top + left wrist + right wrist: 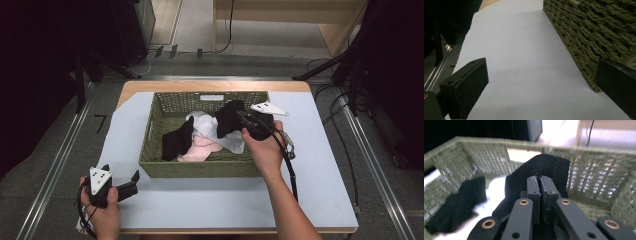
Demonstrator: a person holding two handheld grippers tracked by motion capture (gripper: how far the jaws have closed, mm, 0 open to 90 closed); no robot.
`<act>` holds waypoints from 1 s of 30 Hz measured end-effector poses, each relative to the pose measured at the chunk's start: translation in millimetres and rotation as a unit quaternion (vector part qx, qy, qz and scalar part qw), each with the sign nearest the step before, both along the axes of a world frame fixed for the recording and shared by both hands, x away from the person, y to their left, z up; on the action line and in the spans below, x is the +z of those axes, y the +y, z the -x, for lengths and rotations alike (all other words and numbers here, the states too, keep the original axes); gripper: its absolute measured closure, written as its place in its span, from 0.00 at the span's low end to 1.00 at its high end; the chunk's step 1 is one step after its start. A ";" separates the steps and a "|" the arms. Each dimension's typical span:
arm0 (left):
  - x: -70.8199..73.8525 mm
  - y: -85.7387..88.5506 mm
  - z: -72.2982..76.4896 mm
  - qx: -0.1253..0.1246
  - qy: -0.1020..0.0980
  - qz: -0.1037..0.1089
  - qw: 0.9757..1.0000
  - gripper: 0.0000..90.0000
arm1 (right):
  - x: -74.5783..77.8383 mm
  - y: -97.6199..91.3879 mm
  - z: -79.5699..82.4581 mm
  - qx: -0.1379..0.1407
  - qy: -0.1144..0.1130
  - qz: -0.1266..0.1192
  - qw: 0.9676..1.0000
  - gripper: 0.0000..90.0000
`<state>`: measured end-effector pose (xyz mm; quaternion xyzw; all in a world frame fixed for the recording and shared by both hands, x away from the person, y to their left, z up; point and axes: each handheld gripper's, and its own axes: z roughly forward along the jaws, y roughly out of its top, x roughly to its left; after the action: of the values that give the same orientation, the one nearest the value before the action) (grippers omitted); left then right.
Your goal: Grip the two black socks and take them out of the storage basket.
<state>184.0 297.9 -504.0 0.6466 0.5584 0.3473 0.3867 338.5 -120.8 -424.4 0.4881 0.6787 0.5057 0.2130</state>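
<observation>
Inspecting, we found the right gripper [540,180] clamped on a black sock [549,167] above the basket [200,169]; other garments remained inside, and the left gripper [131,181] stood apart.

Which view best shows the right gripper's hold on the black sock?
Right gripper view: the right gripper is shut on the black sock, fabric draped around it. High view shows the sock lifted over the basket, pinch hidden. Left gripper view shows the basket wall.

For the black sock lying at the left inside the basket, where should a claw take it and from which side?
Best taken from above, probably at the upper end of the black sock, which rises against the white cloth. The woven basket has tall walls that block any sideways approach, and the sock's lower end lies flat on the bottom.
</observation>
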 end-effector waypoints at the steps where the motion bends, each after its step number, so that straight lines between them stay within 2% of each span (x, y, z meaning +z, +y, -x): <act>1: 0.1 0.2 0.0 0.000 0.001 0.000 1.000 0.00 | 1.2 -2.1 1.6 -0.001 -0.010 -0.006 1.000 0.98; 5: -0.1 0.0 -0.6 -0.001 0.002 0.001 1.000 0.00 | 5.6 -7.4 8.0 -0.006 -0.042 -0.028 0.999 0.98; 10: -0.2 -0.3 -0.3 0.000 0.000 0.000 1.000 0.00 | 10.6 -11.6 11.1 -0.006 -0.058 -0.054 0.997 0.98; 22: -0.1 -0.7 0.2 -0.002 -0.001 -0.002 1.000 0.00 | 24.0 -32.5 17.9 -0.029 -0.111 -0.055 0.992 0.98; 30: -0.2 -0.3 0.1 -0.001 -0.002 0.000 1.000 0.00 | 33.4 -45.6 21.6 -0.040 -0.134 -0.056 0.989 0.98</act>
<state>183.9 297.6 -504.1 0.6467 0.5569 0.3478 0.3882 316.9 -166.3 -390.9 0.4542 0.5943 0.5948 0.2943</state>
